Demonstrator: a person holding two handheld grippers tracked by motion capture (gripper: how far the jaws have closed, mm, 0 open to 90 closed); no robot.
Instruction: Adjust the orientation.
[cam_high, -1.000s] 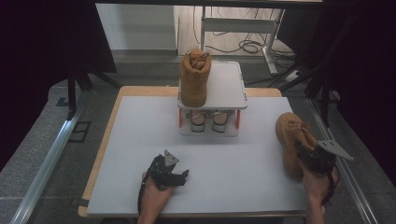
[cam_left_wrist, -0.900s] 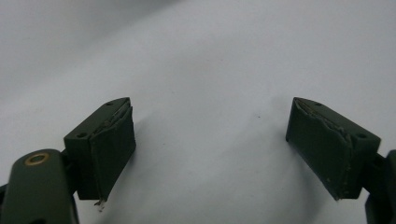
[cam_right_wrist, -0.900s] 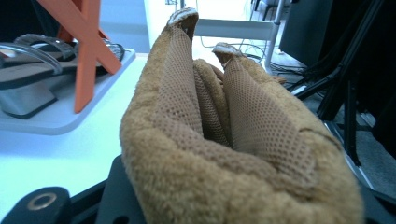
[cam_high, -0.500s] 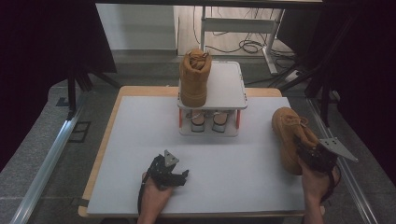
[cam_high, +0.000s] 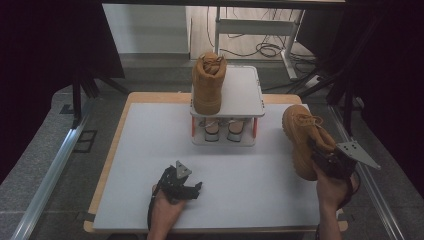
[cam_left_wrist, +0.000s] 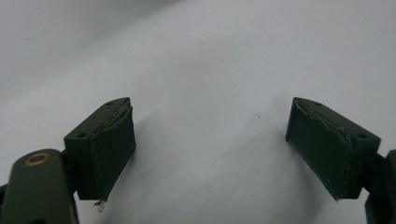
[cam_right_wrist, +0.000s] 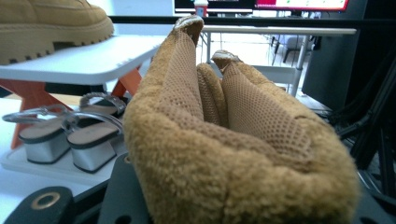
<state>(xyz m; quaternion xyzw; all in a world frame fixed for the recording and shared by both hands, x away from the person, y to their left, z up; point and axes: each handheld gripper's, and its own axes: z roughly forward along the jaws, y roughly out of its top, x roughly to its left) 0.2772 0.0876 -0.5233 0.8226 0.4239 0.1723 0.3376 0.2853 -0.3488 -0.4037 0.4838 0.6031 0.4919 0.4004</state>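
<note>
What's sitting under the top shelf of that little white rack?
Under the rack's top shelf stands a pair of sandals with silver block heels, on the lower tray. The shelf covers their rear parts in the high view. A tan boot stands on top.

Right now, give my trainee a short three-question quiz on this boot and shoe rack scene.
1. True or false: the left gripper is holding a boot.
2. Which gripper grips the tan boot by its collar? A) left B) right
3. What sits on the lower shelf of the white rack?

Key:
1. False; in the left gripper view its jaws stand open over the bare table.
2. B.
3. A pair of block-heeled sandals; a second boot stands on top.
</note>
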